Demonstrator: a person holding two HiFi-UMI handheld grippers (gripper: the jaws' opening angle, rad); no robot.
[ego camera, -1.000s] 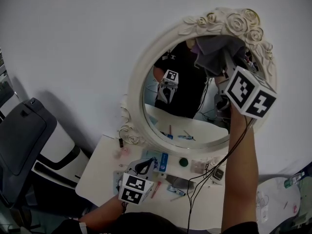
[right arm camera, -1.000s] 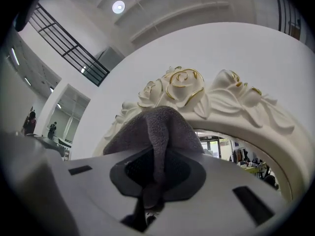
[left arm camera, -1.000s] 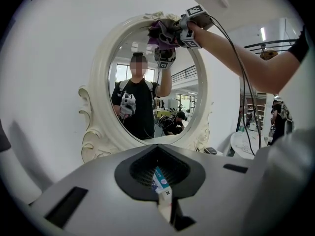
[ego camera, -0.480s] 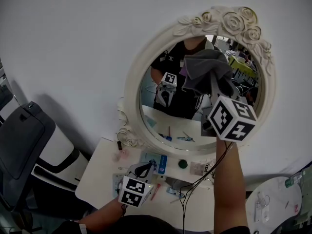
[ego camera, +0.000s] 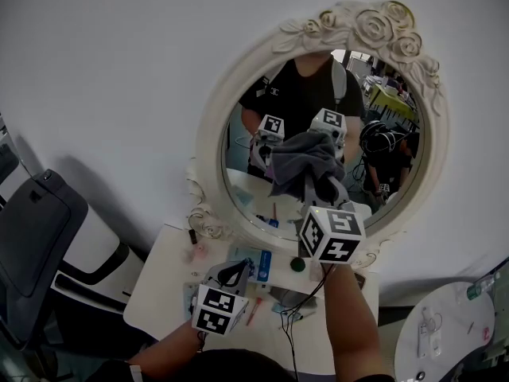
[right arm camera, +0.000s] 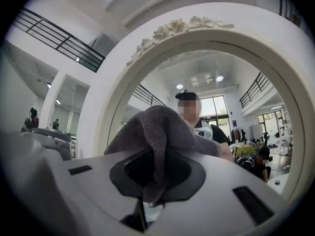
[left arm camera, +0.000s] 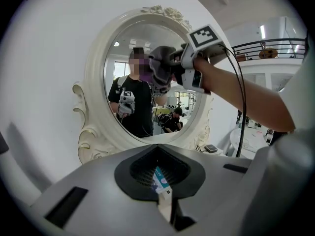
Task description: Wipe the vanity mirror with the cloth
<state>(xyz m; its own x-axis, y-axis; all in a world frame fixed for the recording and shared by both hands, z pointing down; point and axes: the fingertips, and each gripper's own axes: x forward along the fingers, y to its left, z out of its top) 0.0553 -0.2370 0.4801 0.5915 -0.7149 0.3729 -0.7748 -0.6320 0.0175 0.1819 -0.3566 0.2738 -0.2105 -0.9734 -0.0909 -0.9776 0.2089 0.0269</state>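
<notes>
Now right hand-held gripper point(ego camera: 318, 188) clamps grey cloth point(ego camera: 305, 159) against vanity mirror point(ego camera: 238, 134). Left hand-held gripper point(ego camera: 232, 272) hangs closed, empty, over tabletop point(ego camera: 155, 289).

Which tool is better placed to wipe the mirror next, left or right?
Right. The right tool is shut on the grey cloth at the mirror; the left tool hangs low over the table, without cloth.

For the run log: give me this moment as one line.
step: wipe | right gripper: shut on cloth, at middle of mirror | left gripper: shut, empty, low over table
</notes>
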